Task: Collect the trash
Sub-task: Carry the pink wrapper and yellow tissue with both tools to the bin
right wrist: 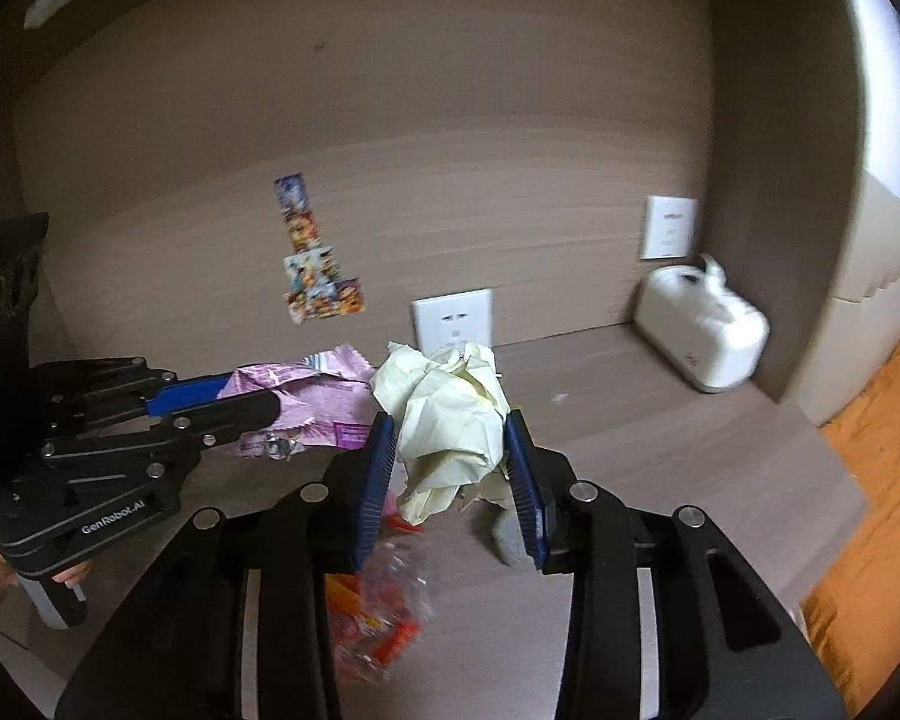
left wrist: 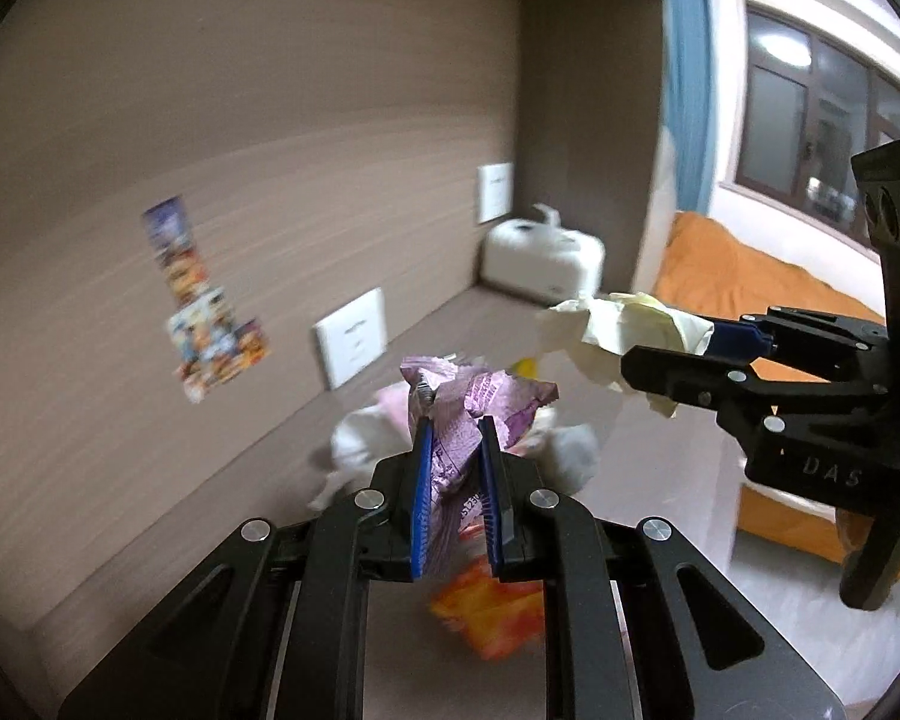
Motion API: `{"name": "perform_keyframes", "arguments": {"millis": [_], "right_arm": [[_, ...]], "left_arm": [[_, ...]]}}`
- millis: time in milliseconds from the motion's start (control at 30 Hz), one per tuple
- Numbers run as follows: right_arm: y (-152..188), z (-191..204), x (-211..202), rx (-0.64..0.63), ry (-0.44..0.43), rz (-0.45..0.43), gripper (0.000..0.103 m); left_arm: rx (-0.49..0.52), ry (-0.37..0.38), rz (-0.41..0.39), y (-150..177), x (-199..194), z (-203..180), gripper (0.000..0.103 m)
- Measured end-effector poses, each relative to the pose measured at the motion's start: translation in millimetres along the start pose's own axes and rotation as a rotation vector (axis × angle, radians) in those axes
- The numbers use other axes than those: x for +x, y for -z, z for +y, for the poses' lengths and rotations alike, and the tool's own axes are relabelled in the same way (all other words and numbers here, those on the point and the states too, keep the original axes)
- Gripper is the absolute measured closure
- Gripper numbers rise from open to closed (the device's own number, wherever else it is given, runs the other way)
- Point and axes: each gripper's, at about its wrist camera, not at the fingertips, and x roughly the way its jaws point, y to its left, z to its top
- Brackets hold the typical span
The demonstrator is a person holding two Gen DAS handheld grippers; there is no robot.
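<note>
My left gripper (left wrist: 455,429) is shut on a crumpled purple snack wrapper (left wrist: 468,405) and holds it above the desk; the same gripper (right wrist: 222,399) and wrapper (right wrist: 306,387) show at the left of the right wrist view. My right gripper (right wrist: 450,426) is shut on a crumpled pale yellow paper (right wrist: 450,414), lifted off the desk; it shows at the right of the left wrist view (left wrist: 672,348) with the paper (left wrist: 624,324). An orange-red clear wrapper (right wrist: 378,618) lies on the desk below, also in the left wrist view (left wrist: 486,612). White crumpled tissues (left wrist: 366,438) lie behind.
The brown desk (right wrist: 630,420) sits in an alcove with a back wall carrying stickers (right wrist: 312,264) and two white sockets (right wrist: 452,318). A white box-shaped appliance (right wrist: 702,330) stands at the back right corner. A small grey lump (right wrist: 510,531) lies on the desk. An orange bed (left wrist: 744,276) is to the right.
</note>
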Motion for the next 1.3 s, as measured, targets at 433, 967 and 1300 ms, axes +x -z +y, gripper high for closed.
{"name": "perform_keyframes", "arguments": {"millis": [433, 967, 1300], "right_arm": [[48, -85, -89, 0.147, 0.228, -0.031, 0.064], [125, -175, -161, 0.354, 0.449, 0.013, 0.064], [188, -229, -158, 0.495, 0.481, 0.084, 0.064]], "left_arm": [[0.164, 0.248, -0.011, -23, 26, -130, 0.089], [0.342, 0.461, 0.09, -7, 87, -276, 0.089], [0.444, 0.484, 0.218, 30, 148, -345, 0.089]]}}
